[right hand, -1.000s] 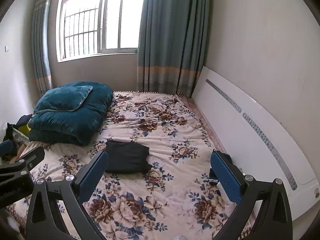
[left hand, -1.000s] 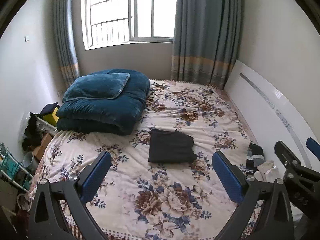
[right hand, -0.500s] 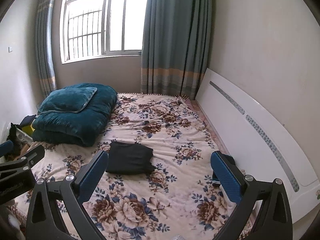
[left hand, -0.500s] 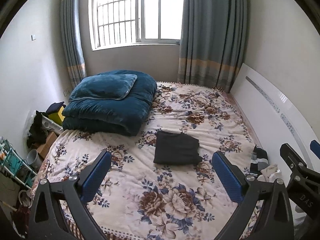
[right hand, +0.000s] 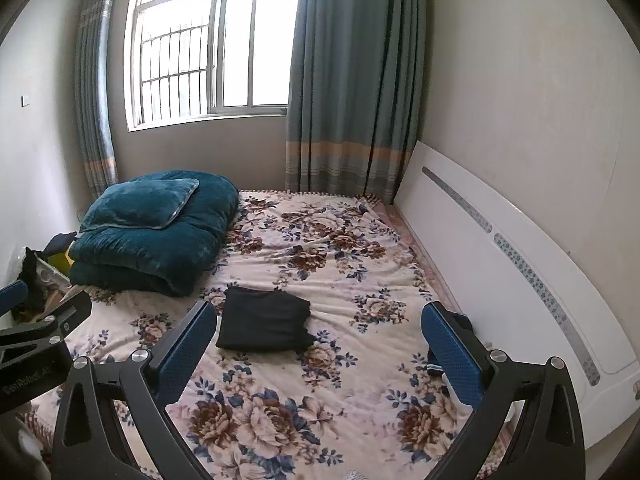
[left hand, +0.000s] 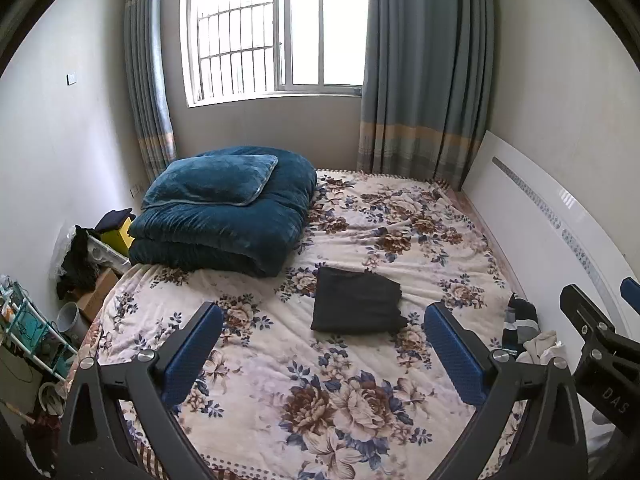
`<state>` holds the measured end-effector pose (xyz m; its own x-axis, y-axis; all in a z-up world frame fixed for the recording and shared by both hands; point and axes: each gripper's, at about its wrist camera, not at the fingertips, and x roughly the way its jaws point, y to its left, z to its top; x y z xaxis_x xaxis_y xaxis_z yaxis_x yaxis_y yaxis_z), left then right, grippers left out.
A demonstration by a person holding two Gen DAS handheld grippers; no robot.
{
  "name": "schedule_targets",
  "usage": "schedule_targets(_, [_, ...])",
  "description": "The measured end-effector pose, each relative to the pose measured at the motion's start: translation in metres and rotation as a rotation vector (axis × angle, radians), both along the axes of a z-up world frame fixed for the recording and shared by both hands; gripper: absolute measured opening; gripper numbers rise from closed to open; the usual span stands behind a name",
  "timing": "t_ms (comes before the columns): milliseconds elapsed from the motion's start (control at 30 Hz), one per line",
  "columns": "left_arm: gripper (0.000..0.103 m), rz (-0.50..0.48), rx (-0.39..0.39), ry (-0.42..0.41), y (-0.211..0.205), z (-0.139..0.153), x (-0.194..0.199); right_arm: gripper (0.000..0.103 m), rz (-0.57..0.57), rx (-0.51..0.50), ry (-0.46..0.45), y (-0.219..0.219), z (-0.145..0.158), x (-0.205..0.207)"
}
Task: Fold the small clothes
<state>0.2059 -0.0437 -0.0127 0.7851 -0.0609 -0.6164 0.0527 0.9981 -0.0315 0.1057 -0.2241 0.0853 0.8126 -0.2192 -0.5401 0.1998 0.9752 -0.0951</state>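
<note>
A folded black garment [left hand: 356, 302] [right hand: 264, 320] lies flat in the middle of the flowered bedspread [left hand: 320, 392] [right hand: 360, 280]. My left gripper [left hand: 320, 354] hangs open above the near part of the bed, well short of the garment, nothing between its blue pads. My right gripper [right hand: 320, 354] is open too, held back from the bed and empty. A small heap of unfolded clothes [left hand: 528, 332] [right hand: 436, 364], dark, striped and white, lies at the bed's right edge by the headboard, partly hidden behind the right finger in both views.
A folded teal quilt with a pillow [left hand: 224, 208] [right hand: 152, 228] fills the far left of the bed. A white headboard [left hand: 560, 232] [right hand: 500, 264] runs along the right. Boxes, a rack and clutter [left hand: 80, 264] stand on the floor left of the bed.
Both grippers have risen and tilted upward, away from the bed; the garment now sits lower in the views. Neither gripper's opening has changed.
</note>
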Motion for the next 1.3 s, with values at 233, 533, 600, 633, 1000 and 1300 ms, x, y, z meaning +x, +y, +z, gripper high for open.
schedule_targets(233, [0.103, 0.005, 0.000, -0.004, 0.000, 0.003, -0.001, 0.103, 0.012, 0.005, 0.003, 0.005, 0.001, -0.001])
schedule_targets(533, [0.103, 0.016, 0.004, -0.015, 0.003, 0.011, -0.003, 0.103, 0.019, 0.007, 0.003, 0.007, 0.002, -0.001])
schedule_targets(600, [0.103, 0.013, 0.006, -0.014, 0.003, 0.013, -0.001, 0.103, 0.020, 0.009, 0.005, 0.007, 0.002, -0.001])
schedule_targets(633, [0.103, 0.019, 0.003, -0.015, 0.002, 0.012, -0.003, 0.103, 0.023, 0.009, 0.007, 0.007, 0.002, 0.000])
schedule_targets(1000, [0.103, 0.020, 0.005, -0.017, 0.003, 0.012, -0.003, 0.103, 0.025, 0.014, 0.011, 0.008, 0.001, -0.002])
schedule_targets(1300, [0.103, 0.020, 0.004, -0.017, 0.002, 0.013, -0.003, 0.103, 0.021, 0.020, 0.011, 0.008, 0.000, -0.005])
